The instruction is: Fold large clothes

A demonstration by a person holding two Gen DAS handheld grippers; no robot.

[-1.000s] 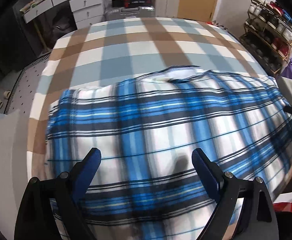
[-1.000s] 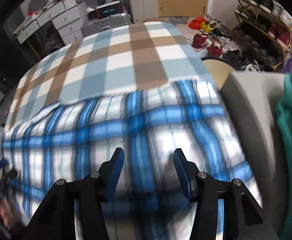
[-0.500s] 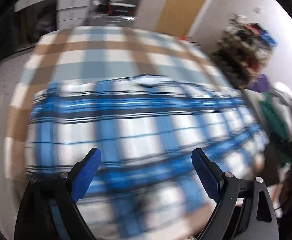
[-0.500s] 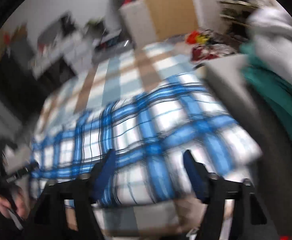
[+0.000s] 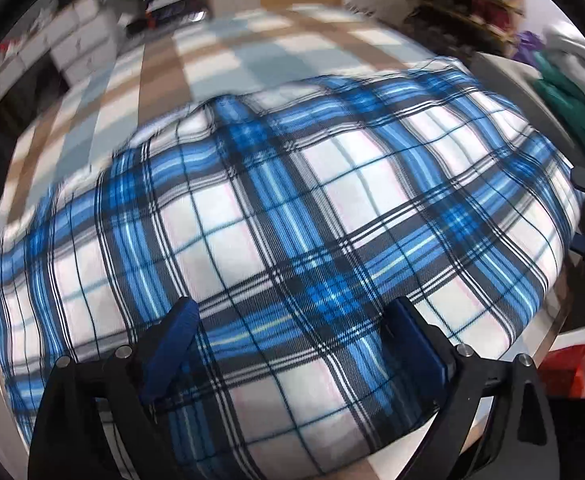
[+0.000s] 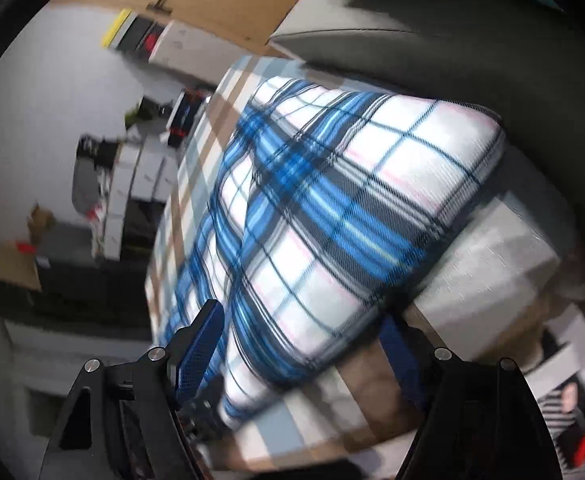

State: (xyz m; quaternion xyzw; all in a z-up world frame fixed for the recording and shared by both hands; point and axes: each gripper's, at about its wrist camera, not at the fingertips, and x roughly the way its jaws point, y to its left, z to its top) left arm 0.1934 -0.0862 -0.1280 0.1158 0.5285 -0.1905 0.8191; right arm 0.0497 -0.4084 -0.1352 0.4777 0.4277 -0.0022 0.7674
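Shirt: blue/white/black plaid shirt (image 5: 292, 216) lies spread on the bed, covering the near part, wrinkled ridge toward its far edge. In right wrist view the shirt (image 6: 332, 216) looks bunched, its right side against a grey cushion (image 6: 492, 264).
Bed: cover in brown/pale-blue/white checks (image 5: 228, 52), bare beyond the shirt's far edge.
Left tool: left tool (image 5: 292, 344) spread wide, blue fingers (image 5: 172, 344) low over the near part of the shirt, nothing pinched betw. them.
Right tool: right tool (image 6: 304, 356) also spread, view tilted hard; near corner of shirt sits betw. the fingers (image 6: 200, 348), contact can't tell (blur).
Other: green cloth (image 5: 572, 108) on a pale heap at right, apart from shirt. White drawers (image 5: 76, 40) far left bkgd. Shoe rack (image 5: 464, 4) far right, blurred.
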